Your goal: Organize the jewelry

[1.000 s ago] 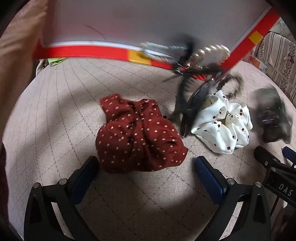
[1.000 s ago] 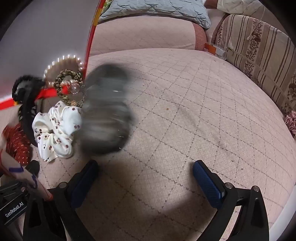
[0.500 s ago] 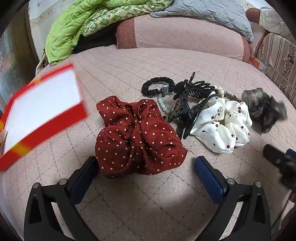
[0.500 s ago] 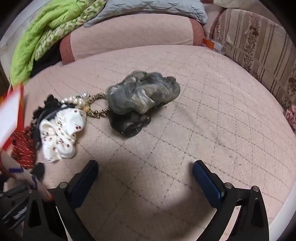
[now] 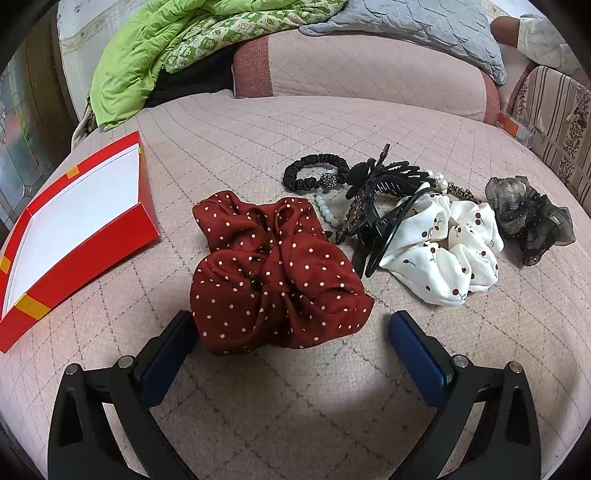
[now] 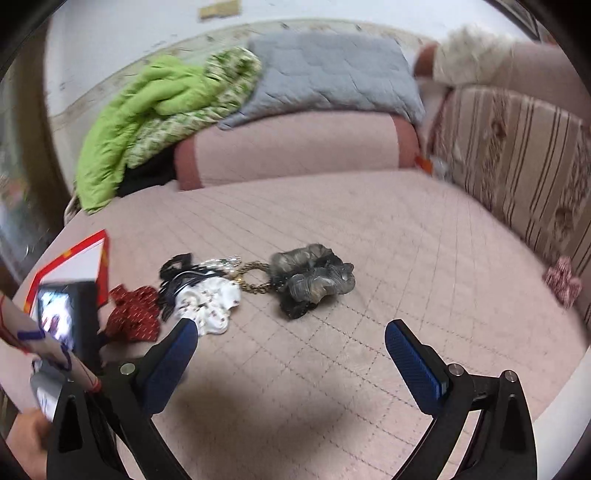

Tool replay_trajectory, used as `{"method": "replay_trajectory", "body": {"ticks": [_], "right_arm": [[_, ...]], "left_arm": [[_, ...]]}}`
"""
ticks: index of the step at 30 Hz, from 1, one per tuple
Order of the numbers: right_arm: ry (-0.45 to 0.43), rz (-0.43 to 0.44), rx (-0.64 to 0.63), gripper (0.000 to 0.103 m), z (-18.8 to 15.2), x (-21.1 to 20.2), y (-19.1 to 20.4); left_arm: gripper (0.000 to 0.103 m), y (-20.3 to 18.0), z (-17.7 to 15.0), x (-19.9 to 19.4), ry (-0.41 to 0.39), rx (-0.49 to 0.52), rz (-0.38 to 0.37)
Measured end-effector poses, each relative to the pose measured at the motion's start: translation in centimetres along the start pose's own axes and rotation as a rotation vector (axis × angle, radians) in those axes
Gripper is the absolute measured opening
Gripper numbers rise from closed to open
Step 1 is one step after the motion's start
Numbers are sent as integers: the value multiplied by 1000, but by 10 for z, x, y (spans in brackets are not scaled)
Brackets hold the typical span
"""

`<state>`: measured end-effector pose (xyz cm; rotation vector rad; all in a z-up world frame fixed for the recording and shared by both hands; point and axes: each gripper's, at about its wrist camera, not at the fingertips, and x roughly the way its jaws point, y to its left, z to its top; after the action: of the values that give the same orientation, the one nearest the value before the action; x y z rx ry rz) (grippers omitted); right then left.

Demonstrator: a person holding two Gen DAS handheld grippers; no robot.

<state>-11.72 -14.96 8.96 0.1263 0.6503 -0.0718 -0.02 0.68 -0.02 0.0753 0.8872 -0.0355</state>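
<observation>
A pile of hair accessories lies on the pink quilted bed. A dark red polka-dot scrunchie (image 5: 273,277) sits just in front of my open left gripper (image 5: 291,339). Beside it lie a black claw clip (image 5: 376,199), a black hair tie (image 5: 314,173), a pale bead bracelet (image 5: 327,212), a white cherry-print scrunchie (image 5: 447,251) and a grey sheer scrunchie (image 5: 528,218). An open red box (image 5: 74,229) with a white inside lies at the left. My right gripper (image 6: 291,347) is open and empty, short of the grey scrunchie (image 6: 314,280) and a gold chain ring (image 6: 255,280).
A green blanket (image 5: 155,55) and a grey quilted pillow (image 5: 413,33) lie on a pink bolster (image 5: 369,74) at the back. A striped cushion (image 6: 517,166) lines the right side. The left gripper's body (image 6: 70,317) shows at the left of the right wrist view.
The red box, held up over the pile a second ago, has swung left and now rests on the bed. The accessories have landed and settled. The right gripper has pulled back from the grey scrunchie.
</observation>
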Motion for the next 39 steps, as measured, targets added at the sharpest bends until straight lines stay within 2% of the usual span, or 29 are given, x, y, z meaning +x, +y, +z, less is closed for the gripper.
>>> {"method": "replay_trajectory", "body": {"ticks": [4,7,8,10,12,15,18,24,31,39], "right_arm": [[-17,65,65,103,3,-12,1],[-27,93,118,103,-2,-18,-1],[-29,94,121,103,-3,-19,-1],[-45,90,121,103,-4,-23,2],[-53,84,123,103,-5,-26,5],[-55,79,131,103,-7,-29,7],[-57,83,130,103,-6,-30,12],[-64,99,79,103,-7,-31,36],[-59,116,47,103,-6,-27,55],[-52,111,45,103,-8,-25,57]], "left_arm": [[103,2,-8,-1,-7,4,9],[103,10,-14,-17,29,28,-49],[103,13,-19,-24,24,28,-43],[103,16,-28,-48,-24,26,-17],[103,24,-38,-73,-81,15,-33],[103,36,-51,-119,-213,31,-2],[103,47,-63,-143,-275,42,15],[103,60,-41,-156,-290,26,43],[103,78,-41,-165,-314,-18,61],[103,82,-41,-160,-301,-42,64]]}}
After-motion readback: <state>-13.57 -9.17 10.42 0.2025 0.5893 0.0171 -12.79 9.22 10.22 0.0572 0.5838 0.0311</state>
